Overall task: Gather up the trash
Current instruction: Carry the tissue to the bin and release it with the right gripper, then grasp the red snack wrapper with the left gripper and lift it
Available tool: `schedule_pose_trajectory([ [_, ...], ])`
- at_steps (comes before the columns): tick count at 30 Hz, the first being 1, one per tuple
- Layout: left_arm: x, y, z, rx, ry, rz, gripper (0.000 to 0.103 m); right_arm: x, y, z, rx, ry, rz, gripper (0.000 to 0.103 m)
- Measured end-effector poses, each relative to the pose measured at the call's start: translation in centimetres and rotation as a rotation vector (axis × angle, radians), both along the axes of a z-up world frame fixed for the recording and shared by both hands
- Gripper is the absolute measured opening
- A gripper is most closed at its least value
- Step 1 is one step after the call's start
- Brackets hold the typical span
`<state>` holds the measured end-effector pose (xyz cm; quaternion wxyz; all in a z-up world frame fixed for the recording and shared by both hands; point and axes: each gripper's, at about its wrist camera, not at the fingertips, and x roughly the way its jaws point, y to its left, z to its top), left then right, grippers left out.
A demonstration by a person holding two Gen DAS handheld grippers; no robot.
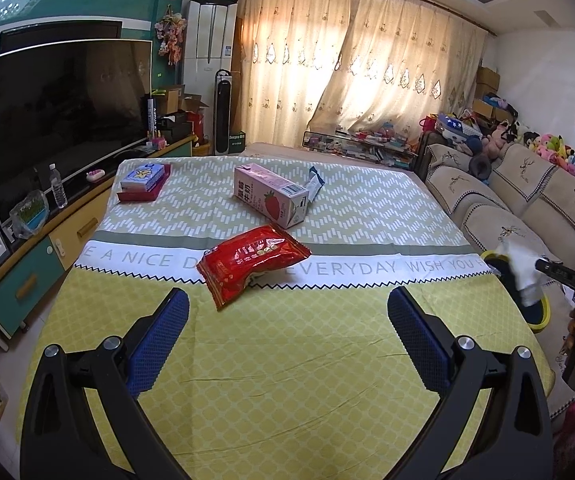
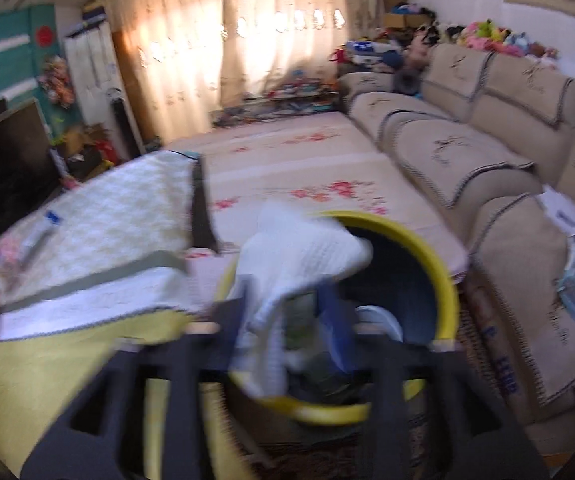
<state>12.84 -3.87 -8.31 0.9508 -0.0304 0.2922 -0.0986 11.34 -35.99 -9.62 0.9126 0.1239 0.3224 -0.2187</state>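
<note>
Gripping white tissue (image 2: 299,252) over yellow bin (image 2: 445,280), right gripper (image 2: 287,320).

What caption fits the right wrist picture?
Right tongs hold a crumpled white tissue over the yellow-rimmed round bin.

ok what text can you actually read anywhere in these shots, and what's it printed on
"E A NICE D" and "EVERYDAY WISH YOU": white band of the tablecloth, partly covered by the red snack bag.
Chinese characters beside a strawberry picture: pink milk carton; too distorted to transcribe.
Print on the red snack bag: too small to read.
Label on the blue tissue box: unreadable.
Right wrist view: too blurred; no text can be read.
</note>
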Motion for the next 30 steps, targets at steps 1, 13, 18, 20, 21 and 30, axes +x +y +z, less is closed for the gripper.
schedule_pose_trajectory([
  [1, 0.0, 0.0, 0.0, 0.002, 0.001, 0.000, 0.098, 0.1, -0.5, -0.3, -0.007, 0.004, -0.019, 0.057],
  [13, 1.9, 0.0, -1.4, 0.029, 0.038, -0.005, 0.098, -0.7, 0.0, -0.7, 0.060, -0.027, -0.005, 0.057],
  [18, 5.7, -0.4, -2.2, 0.118, 0.043, -0.109, 0.098, -0.7, 0.7, -0.3, 0.079, -0.050, 0.017, 0.057],
  [20, 7.4, -0.3, -2.3, 0.155, 0.036, -0.130, 0.098, -0.7, 1.0, -0.3, 0.079, -0.049, 0.021, 0.057],
  [21, 7.9, -0.2, -2.3, 0.160, 0.036, -0.136, 0.098, -0.7, 1.1, -0.3, 0.082, -0.050, 0.022, 0.057],
  [30, 14.6, 0.2, -4.5, 0.243, 0.116, -0.267, 0.098, 0.1, 1.9, -0.7, 0.084, -0.029, 0.039, 0.057],
])
